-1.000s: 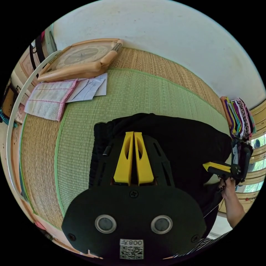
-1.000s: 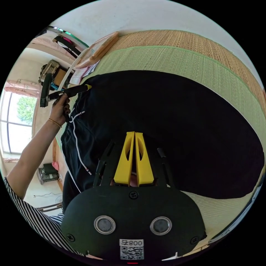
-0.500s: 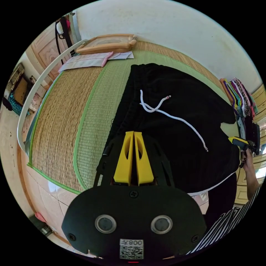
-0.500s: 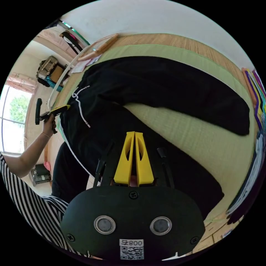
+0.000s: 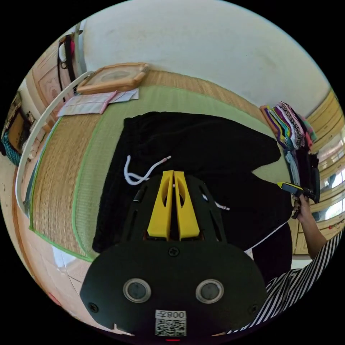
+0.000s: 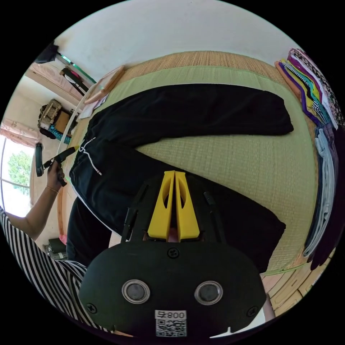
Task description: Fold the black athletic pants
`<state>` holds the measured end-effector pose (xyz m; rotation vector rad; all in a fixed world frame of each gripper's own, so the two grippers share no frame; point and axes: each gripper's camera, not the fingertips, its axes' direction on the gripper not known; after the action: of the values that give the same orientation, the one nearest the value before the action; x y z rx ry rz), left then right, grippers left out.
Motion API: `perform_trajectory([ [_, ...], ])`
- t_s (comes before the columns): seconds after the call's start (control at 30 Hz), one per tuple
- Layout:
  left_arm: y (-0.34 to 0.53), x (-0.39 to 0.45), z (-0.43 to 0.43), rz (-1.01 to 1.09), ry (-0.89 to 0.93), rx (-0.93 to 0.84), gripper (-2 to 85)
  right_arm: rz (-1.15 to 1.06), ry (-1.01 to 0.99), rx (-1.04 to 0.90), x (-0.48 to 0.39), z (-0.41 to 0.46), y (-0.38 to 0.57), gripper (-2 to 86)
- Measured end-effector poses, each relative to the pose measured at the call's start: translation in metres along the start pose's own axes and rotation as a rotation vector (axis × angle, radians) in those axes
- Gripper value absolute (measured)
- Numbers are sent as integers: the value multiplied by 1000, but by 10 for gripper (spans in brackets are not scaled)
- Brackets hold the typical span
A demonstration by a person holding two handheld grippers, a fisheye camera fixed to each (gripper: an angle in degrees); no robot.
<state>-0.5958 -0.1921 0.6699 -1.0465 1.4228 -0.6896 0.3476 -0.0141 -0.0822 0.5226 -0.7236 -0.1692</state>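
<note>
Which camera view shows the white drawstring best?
The left gripper view: the white drawstring lies large on the black pants, partly behind the left gripper. In the right gripper view it is small and far.

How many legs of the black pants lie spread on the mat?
2: the far leg stretches toward the stacked clothes; the near leg lies beyond the right tool.
</note>
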Motion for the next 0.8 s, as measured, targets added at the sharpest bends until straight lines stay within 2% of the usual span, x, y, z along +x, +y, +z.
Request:
perform_trajectory([
  [0.1,-46,44,45,103,59,-62,0,6,3,40,18,-16,-18,0],
  [0.27,-107,88,111,156,-42,-158,0,10,25,48,39,-25,-65,1],
  [0.37,-116,100,123,159,-12,-173,0,3,51,-78,51,-12,-66,1],
  [0.47,-123,113,131,166,3,-192,0,3,-41,-18,67,-32,-46,1],
  [0.63,-139,161,140,259,84,-155,0,34,-38,91,79,-100,7,1],
  [0.8,-154,204,184,323,0,-263,1,152,77,53,104,-139,98,1],
])
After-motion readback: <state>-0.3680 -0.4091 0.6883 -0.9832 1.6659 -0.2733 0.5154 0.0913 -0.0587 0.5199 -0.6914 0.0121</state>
